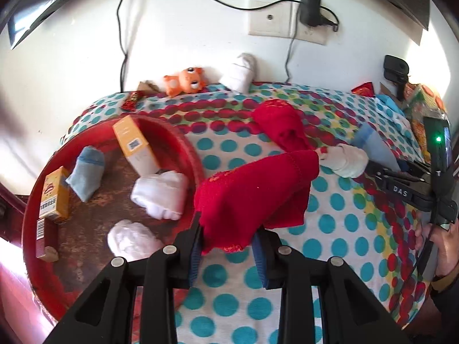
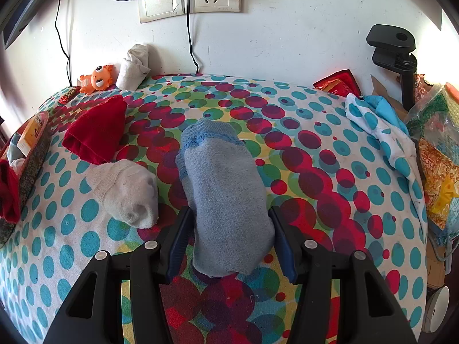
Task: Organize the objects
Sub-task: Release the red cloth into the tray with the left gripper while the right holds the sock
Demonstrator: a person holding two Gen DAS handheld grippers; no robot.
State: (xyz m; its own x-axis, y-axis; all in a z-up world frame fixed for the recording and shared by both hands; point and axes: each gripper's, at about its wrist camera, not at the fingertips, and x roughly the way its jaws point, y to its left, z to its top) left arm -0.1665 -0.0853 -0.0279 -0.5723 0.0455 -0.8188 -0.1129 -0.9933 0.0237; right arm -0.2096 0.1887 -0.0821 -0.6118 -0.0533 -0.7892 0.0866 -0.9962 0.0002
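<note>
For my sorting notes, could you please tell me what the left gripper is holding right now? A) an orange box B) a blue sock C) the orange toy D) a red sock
D: in the left wrist view the left gripper has its jaws closed on a red sock, held beside the red tray.

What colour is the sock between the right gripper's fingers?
Grey-blue sock, with a brighter blue stitched band near its far end; the right wrist view shows it best.
</note>
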